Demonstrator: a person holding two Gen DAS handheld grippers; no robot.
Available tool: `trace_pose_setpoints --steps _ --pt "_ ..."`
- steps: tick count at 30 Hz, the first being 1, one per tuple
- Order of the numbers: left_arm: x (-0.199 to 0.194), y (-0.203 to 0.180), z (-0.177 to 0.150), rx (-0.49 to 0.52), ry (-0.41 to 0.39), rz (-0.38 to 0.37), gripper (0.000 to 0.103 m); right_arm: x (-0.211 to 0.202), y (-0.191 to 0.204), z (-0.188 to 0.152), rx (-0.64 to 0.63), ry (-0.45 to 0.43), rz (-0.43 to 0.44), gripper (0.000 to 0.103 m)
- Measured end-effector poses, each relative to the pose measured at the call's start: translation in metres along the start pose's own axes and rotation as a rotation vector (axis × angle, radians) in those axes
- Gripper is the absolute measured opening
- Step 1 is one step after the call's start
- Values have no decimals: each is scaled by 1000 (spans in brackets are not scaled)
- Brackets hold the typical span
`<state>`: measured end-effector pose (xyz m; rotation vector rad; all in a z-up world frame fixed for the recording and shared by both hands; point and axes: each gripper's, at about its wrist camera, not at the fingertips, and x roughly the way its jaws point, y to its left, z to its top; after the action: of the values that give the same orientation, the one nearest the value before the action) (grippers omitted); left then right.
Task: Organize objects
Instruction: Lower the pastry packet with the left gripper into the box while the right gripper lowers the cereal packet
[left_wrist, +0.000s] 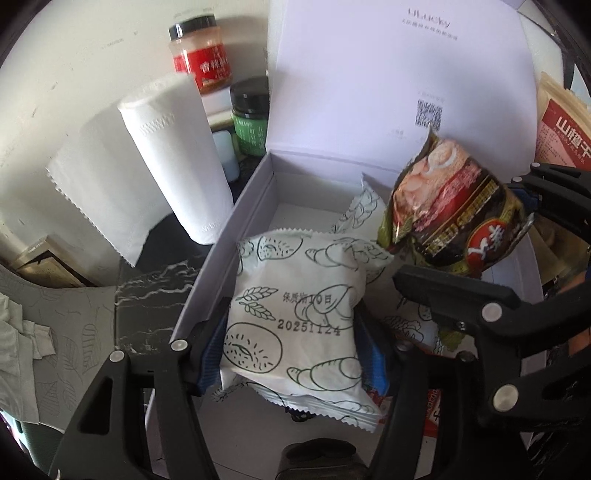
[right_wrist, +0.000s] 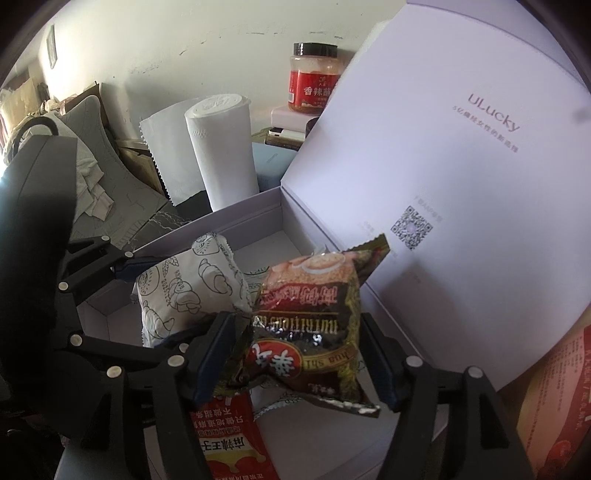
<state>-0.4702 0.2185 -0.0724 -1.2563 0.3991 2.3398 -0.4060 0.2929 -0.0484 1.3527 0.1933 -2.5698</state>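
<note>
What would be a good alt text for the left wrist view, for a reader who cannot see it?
The left gripper has a white pastry packet printed with bread drawings between its fingers, above an open white box. To the right, the right gripper has a dark snack packet over the same box. A paper towel roll and two jars stand behind.

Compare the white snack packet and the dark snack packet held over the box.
The white packet is pale with line drawings of bread; the dark packet is glossy brown and red. The white one sits between the left gripper's fingers, the dark one between the right gripper's. Both are sealed pouches above the open box.
</note>
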Motion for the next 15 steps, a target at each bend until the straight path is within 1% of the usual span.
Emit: trace_pose_setpoints --steps 1,3,5,7,10,11,12,15 --pt "-3 0 0 3 -9 4 62 -3 0 0 2 -9 -8 72" --pt "-9 1 2 2 -20 9 62 -9 0 1 3 -29 -22 78" --pt "-15 3 3 -2 -34 12 62 -14 -3 2 0 -45 -34 80" --pt "-23 1 2 -5 -57 21 62 -17 -4 4 1 -53 -38 80" --pt "-29 6 4 -10 -61 13 62 -23 -6 4 5 -69 -50 80" --pt "-35 16 4 -14 -64 11 62 -24 -7 5 8 -70 -57 80" --pt "-36 17 8 -21 -69 11 62 -26 -8 5 14 -71 -62 80" --pt "-40 23 6 -37 -83 30 59 -33 -12 4 23 -83 -69 80"
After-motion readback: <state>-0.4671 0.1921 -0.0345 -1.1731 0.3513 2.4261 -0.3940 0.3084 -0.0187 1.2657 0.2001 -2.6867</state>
